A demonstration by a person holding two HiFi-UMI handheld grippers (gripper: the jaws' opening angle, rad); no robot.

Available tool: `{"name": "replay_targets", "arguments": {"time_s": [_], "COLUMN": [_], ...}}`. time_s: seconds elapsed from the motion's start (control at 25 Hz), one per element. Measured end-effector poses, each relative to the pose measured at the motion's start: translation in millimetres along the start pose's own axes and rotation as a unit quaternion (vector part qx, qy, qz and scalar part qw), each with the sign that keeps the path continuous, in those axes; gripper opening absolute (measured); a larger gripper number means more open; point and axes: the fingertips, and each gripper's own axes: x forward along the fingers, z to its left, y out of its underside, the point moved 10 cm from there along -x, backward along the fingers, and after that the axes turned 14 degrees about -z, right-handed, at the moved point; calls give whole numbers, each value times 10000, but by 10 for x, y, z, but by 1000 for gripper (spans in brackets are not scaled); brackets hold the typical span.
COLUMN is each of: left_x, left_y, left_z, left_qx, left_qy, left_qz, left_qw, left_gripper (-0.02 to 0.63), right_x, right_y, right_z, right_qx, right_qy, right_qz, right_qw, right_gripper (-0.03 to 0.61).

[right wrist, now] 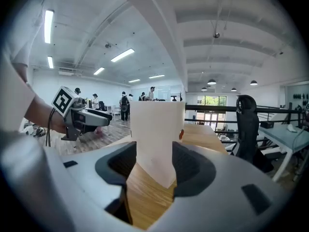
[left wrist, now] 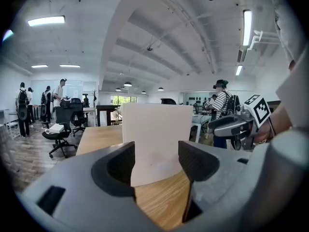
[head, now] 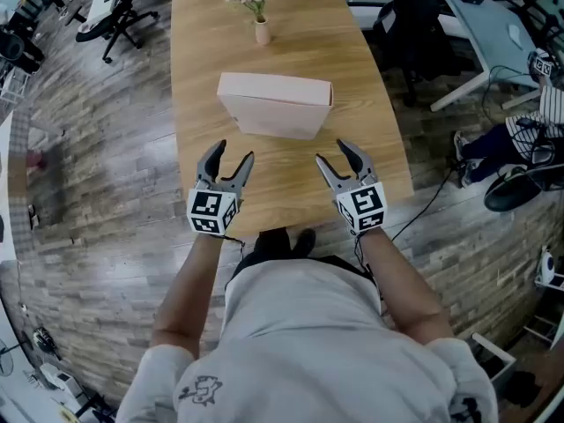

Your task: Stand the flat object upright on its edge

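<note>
Pale pink flat cardboard box is seen upright on its edge on light wooden table, ahead of L gripper & R gripper, untouched; both jaws are held apart, nothing gripped.

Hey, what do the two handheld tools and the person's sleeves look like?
Left tool and right tool are grey, each with two curved, dark-padded jaws and a white cube bearing black square markers. The person wears a pale short-sleeved shirt.

Count taken at the wooden table: one table. One pale box at the table's middle. One flower vase at the table's far end. Two grippers at the table's near edge: left gripper and right gripper.
</note>
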Motion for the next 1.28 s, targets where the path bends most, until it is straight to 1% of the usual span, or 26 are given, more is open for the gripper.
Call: {"name": "replay_targets", "arguments": {"time_s": [0.12,0.36,0.48,0.56,0.64,0.68,0.84,0.96,1.12,1.28], "left_x": [-165,-437,-585,-675,-742,-772,-917,-1080,-1362,-1698], "left_y": [-125,-390,-497,-551,-594,-613,-716,-763,-825,-894], "left_z": [-154,-472,-618,-668,-695,-711,-827,-924,-868,-724], "left_qx": [-4,-42,-55,-68,-84,-93,-239,-191,-203,-124], "left_qy": [4,24,124,178,243,291,669,951,1054,1131], "left_qz": [-91,-274,-321,-349,-369,-375,-409,-455,-493,-536], "left_qw": [10000,9996,9994,9992,9990,9988,9966,9942,9930,9921], "left_gripper": [276,161,96,49,20,11,8,6,6,6], "right_x": [-194,-603,-794,-868,-901,-915,-1001,-1096,-1258,-1362], "right_y": [-116,-367,-489,-581,-666,-698,-807,-867,-933,-983], "right_z": [89,268,392,487,575,614,774,930,1189,1517], "right_qx": [126,53,-6,-157,-290,-273,-106,-139,-110,-151], "right_qy": [-73,-307,-413,-481,-516,-511,-424,-351,-106,1], "right_qz": [-146,-338,-375,-434,-498,-520,-576,-651,-733,-752], "right_qw": [9998,9989,9984,9978,9970,9970,9974,9972,9972,9971], "right_gripper": [221,143,83,49,17,6,5,5,5,5]}}
